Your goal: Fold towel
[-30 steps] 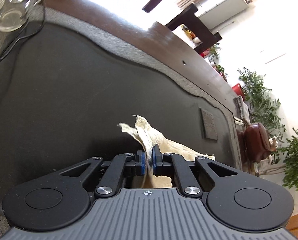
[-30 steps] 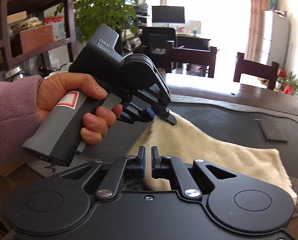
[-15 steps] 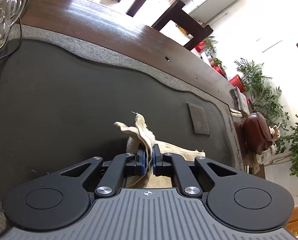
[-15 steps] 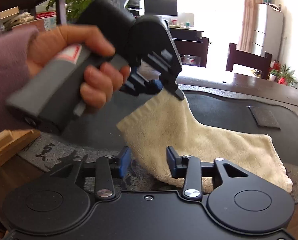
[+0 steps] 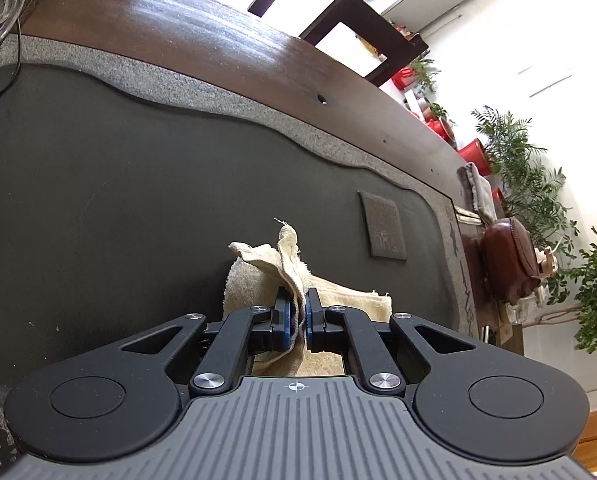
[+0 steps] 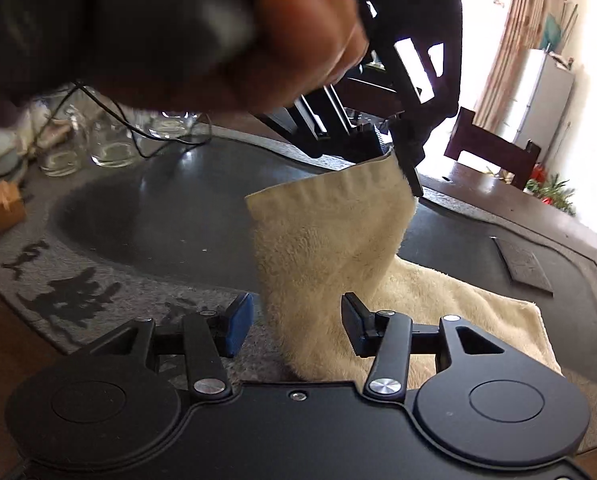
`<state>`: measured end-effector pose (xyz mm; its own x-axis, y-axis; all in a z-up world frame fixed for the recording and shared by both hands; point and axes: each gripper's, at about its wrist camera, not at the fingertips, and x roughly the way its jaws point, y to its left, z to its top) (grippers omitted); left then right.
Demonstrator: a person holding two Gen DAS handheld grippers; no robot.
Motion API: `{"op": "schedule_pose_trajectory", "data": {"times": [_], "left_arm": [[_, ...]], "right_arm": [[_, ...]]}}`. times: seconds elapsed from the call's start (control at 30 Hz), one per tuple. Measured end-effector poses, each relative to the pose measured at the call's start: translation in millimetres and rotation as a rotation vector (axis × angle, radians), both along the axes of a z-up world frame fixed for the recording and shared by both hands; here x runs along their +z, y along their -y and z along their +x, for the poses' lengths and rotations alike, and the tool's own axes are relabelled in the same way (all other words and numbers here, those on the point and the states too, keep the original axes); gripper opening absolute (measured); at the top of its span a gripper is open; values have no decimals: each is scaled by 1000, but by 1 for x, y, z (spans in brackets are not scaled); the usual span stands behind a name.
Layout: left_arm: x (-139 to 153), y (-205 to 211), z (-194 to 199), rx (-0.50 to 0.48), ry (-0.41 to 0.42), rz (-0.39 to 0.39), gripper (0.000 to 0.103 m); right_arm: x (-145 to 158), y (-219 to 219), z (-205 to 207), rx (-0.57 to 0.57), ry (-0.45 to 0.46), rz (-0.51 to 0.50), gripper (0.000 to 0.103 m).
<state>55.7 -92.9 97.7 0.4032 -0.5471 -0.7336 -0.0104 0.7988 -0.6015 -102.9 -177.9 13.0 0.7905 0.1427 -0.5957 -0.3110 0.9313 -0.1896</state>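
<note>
Cream terry towel [image 6: 450, 304], partly lifted. Most of the cloth lies on the dark recessed mat [image 5: 138, 184]; 1 corner is raised well above it, and the hanging flap drapes down between the fingers of the right gripper [image 6: 296, 324]. In the left wrist view the same corner [image 5: 286, 256] stands bunched in front of the left gripper [image 5: 297, 314].

Left gripper: jaws closed on the towel corner, with cloth pinched between the 2 blue pads [image 5: 284, 318]. In the right wrist view this gripper appears high and blurred, held by the person's hand [image 6: 298, 32], with the towel edge hanging from its tip.

Right gripper: jaws spread wide, holding nothing. The flap hangs in the gap, nearer the right-hand finger; whether it touches either pad cannot be told.

Step in hand, as judged: carrying the gripped corner over the flat part of the towel to make a fold. To do this well, the right gripper would best close on the free corner of the same short edge, so that both corners travel level and the edge stays taut. A 1-corner carry is likely to leave a diagonal, wrinkled fold.

Surroundings: grey stone-like border [image 5: 202, 80] around the mat, wooden table [image 5: 218, 28], glass jars [image 6: 110, 144] and a cable at the far left.
</note>
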Motion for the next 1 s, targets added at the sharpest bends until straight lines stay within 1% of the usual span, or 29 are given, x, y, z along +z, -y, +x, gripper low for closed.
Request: {"op": "schedule_pose_trajectory", "data": {"times": [0.03,0.07,0.1,0.13,0.2,0.23,0.3,0.37,0.5,0.57,0.63,0.67,0.7,0.73,0.77,0.83,0.87,0.9,0.93,0.97,1.0], "left_arm": [[0,1,1,-1,0,0,7],[0,1,1,-1,1,3,7],[1,2,1,-1,3,6,7],[2,3,1,0,6,8,7],[3,4,2,0,11,10,7],[4,6,2,-2,14,9,7],[7,16,4,-17,24,-1,7],[9,25,5,-31,34,-7,7],[14,64,8,-84,65,-16,7],[14,80,10,-105,69,-20,7],[10,105,12,-141,65,-21,7],[9,111,13,-150,64,-22,7],[5,123,14,-172,59,-22,7],[2,131,14,-186,53,-23,8],[-2,141,16,-210,44,-26,8],[-9,155,16,-238,37,-17,9],[-12,161,15,-253,34,-14,11],[-15,164,15,-262,30,-20,17],[-17,167,14,-269,26,-28,23],[-19,170,14,-276,23,-37,26],[-21,172,13,-285,28,-36,32]], "right_arm": [[0,2,0,-4,0,14,38],[1,5,0,-10,1,30,24],[3,9,-1,-21,1,49,21],[6,13,-2,-33,3,62,21],[13,25,-6,-72,13,106,15],[17,31,-8,-89,10,131,14],[28,52,-13,-145,4,221,12],[36,73,-16,-199,-4,302,11],[46,120,-23,-324,-7,454,11],[45,142,-25,-387,-23,548,11],[41,161,-27,-451,-37,633,11],[36,173,-30,-502,-40,680,11],[33,181,-33,-539,-42,699,12],[31,185,-34,-561,-42,696,12],[29,189,-36,-582,-43,687,14],[26,189,-38,-598,-43,635,16],[25,187,-39,-609,-32,581,26],[24,185,-41,-620,-22,528,32],[23,184,-42,-626,-15,498,33],[22,185,-43,-633,-7,476,34],[21,186,-44,-640,-3,471,34]]}}
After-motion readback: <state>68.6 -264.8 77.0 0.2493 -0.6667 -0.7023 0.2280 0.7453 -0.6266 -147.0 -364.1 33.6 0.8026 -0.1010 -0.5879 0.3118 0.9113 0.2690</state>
